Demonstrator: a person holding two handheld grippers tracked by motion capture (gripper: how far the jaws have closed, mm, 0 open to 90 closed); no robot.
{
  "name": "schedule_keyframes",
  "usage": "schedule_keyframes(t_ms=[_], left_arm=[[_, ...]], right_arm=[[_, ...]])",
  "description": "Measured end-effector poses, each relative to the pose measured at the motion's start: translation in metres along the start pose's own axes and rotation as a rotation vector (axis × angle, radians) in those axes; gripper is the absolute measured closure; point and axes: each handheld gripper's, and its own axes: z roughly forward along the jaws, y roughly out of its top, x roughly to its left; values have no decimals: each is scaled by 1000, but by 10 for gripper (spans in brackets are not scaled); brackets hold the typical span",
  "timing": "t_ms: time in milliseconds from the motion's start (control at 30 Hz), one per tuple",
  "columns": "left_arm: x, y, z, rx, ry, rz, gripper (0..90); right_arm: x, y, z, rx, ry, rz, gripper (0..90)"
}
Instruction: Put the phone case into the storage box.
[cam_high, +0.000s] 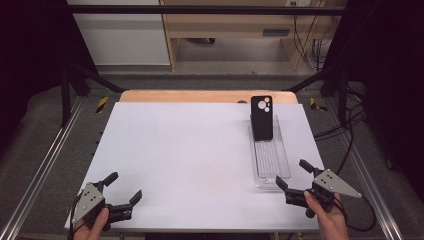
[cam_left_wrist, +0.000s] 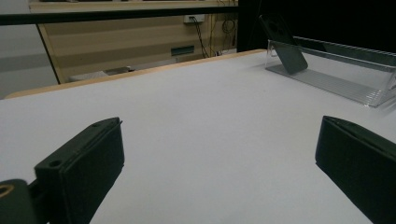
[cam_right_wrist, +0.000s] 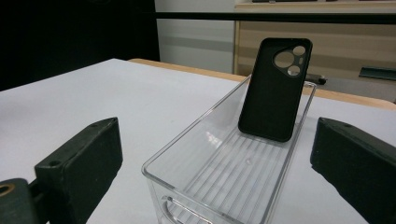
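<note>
- The right tongs (cam_high: 291, 174) sit at the near right corner of the bench (cam_high: 190, 150), held in a hand (cam_high: 327, 215) that comes in from the bottom edge; their 2 black jaws are spread wide with nothing between them
- In the right gripper view the right tongs (cam_right_wrist: 215, 163) look straight along a clear plastic tray (cam_right_wrist: 187, 154), whose near end lies between the spread jaws without touching either one
- The left tongs (cam_high: 123, 186) rest at the near left corner of the bench, held in the other hand (cam_high: 97, 222), jaws likewise wide apart and holding nothing
- In the left gripper view the left tongs (cam_left_wrist: 219, 154) have bare white bench (cam_left_wrist: 196, 121) between the jaws
- The clear tray (cam_high: 260, 170) is long and narrow with a ribbed floor, lying on the right side of the bench and running away from the person, its near end just beside the right tongs
- A black phone case (cam_high: 261, 118) stands in the far end of the tray, tilted back against the far wall, camera cut-outs at the top and facing the person
- In the right gripper view the phone case (cam_right_wrist: 273, 88) has its lower edge on the tray floor
- From the left gripper view the phone case (cam_left_wrist: 286, 46) and tray (cam_left_wrist: 336, 81) sit far off at the upper right, well apart from the left tongs
</note>
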Motion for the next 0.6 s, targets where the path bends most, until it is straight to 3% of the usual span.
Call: schedule_keyframes(t_ms=[600], left_arm=[[0, 0, 0, 5, 6, 8, 12]], right_arm=[[2, -11, 3, 1, 17, -28, 26]])
